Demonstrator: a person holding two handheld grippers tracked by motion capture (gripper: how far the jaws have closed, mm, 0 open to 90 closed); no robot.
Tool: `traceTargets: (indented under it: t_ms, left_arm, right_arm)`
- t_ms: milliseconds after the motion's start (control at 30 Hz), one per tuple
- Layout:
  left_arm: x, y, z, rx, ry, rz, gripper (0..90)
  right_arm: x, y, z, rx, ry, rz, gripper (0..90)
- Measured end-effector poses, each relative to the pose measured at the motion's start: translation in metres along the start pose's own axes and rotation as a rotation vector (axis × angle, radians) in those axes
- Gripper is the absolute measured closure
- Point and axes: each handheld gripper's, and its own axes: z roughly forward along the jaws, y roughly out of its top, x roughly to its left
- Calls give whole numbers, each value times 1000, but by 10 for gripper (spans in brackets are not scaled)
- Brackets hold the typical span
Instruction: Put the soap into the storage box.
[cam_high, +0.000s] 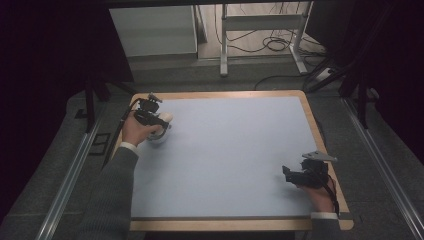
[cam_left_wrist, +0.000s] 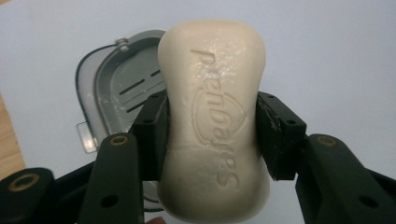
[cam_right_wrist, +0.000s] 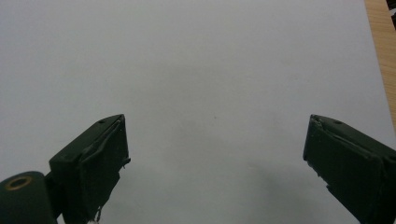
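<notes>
On the pale blue worktop (cam_high: 235, 160), near its far left corner, the left gripper (cam_left_wrist: 211, 135) pinches a soap bar (cam_left_wrist: 214, 116) above its grey soap dish (cam_left_wrist: 109, 88); the slick bar could slip. The right gripper (cam_right_wrist: 215, 154) gapes wide, empty.

A pale blue mat (cam_high: 235, 155) covers the wooden table (cam_high: 320, 131).

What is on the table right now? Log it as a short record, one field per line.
surface: pale blue mat on a wood-edged table
left gripper: jaws shut on a cream soap bar, gripped at its narrow waist
soap marking: embossed lettering, seen upside down
soap dish: grey, slotted soap dish, beneath and behind the soap, near the mat's left edge
right gripper: jaws open, nothing between them, above bare mat at the near right
</notes>
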Motion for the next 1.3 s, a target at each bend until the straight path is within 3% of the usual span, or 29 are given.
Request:
traceTargets:
  t_ms: [533, 833, 933, 1067, 1300]
  left_arm:
    - [22, -1, 18, 25, 19, -91, 495]
    - [20, -5, 23, 26, 28, -85, 491]
    - [18, -6, 18, -14, -17, -83, 430]
    - [12, -7, 5, -56, -23, -57, 325]
    - [2, -12, -13, -112, -53, -7, 272]
  right_arm:
    - [-2, 0, 0, 0, -3, 5, 63]
    - [-1, -1, 0, 2, 0, 1, 63]
    - [-2, -1, 0, 3, -2, 2, 63]
    - [-2, -1, 0, 2, -1, 4, 63]
    - [0, 0, 0, 3, 1, -1, 63]
